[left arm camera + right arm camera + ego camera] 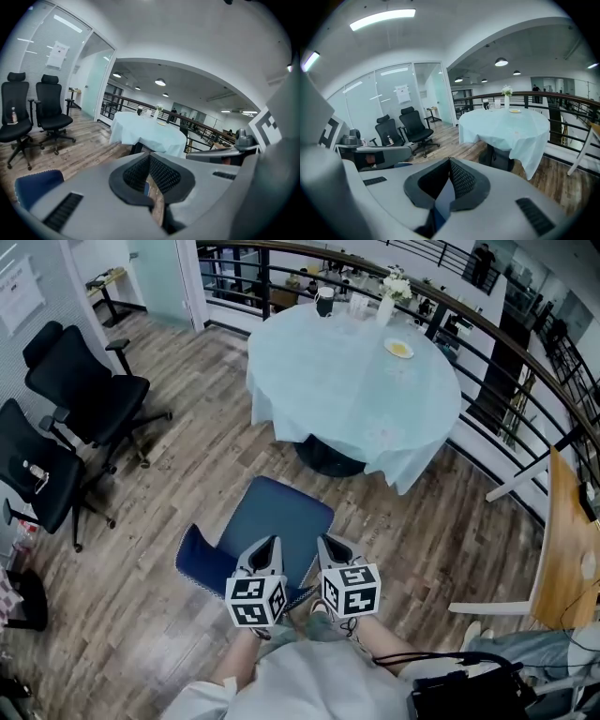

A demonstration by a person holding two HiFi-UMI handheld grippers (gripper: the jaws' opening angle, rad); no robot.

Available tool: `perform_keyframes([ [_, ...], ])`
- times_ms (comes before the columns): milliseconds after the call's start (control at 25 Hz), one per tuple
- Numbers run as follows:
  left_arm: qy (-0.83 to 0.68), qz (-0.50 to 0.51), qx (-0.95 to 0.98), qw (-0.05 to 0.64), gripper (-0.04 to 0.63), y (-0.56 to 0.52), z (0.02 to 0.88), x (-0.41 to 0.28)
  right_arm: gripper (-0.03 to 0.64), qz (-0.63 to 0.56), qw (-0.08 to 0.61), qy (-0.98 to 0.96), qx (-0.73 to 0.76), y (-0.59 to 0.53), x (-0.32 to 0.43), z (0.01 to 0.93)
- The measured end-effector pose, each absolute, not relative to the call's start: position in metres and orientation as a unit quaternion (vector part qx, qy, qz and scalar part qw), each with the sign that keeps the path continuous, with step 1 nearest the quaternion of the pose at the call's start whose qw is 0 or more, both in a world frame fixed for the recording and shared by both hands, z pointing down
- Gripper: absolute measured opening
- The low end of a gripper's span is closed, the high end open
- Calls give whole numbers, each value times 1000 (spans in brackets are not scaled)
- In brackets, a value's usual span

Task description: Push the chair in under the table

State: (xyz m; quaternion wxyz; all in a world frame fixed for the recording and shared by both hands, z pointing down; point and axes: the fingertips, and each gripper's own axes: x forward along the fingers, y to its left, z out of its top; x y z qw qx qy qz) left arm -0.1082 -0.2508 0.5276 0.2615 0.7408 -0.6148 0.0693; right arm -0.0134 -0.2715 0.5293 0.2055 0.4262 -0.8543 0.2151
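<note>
Left gripper and right gripper were shut, holding nothing, by the chair, not yet under the table.

Below the jaws a dark blue chair is seen; ahead of them the worktop is draped in pale blue. The floor is patterned with grey-brown wood grain. Black office chairs are seen leftward.

Two black office chairs stand at nine o'clock (a small bottle lies on the nearer seat). A dark railing curves from twelve to three o'clock. A vase of white flowers shows at one o'clock.
</note>
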Motion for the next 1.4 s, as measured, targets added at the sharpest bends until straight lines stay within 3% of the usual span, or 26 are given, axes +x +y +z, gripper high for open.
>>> perform_keyframes([
  [600,-653,52,710,258,12,-198,532,-146,17,218,252,-886,321,-229,-66,554],
  [760,-672,61,691,261,112,-173,535,-171,17,215,259,-900,277,-212,-91,556],
  [1120,-735,95,607,287,247,-109,558,-229,17,219,282,-909,214,-171,-134,570],
  [1400,-758,94,531,367,285,-90,606,-241,17,223,288,-905,221,-165,-136,577],
])
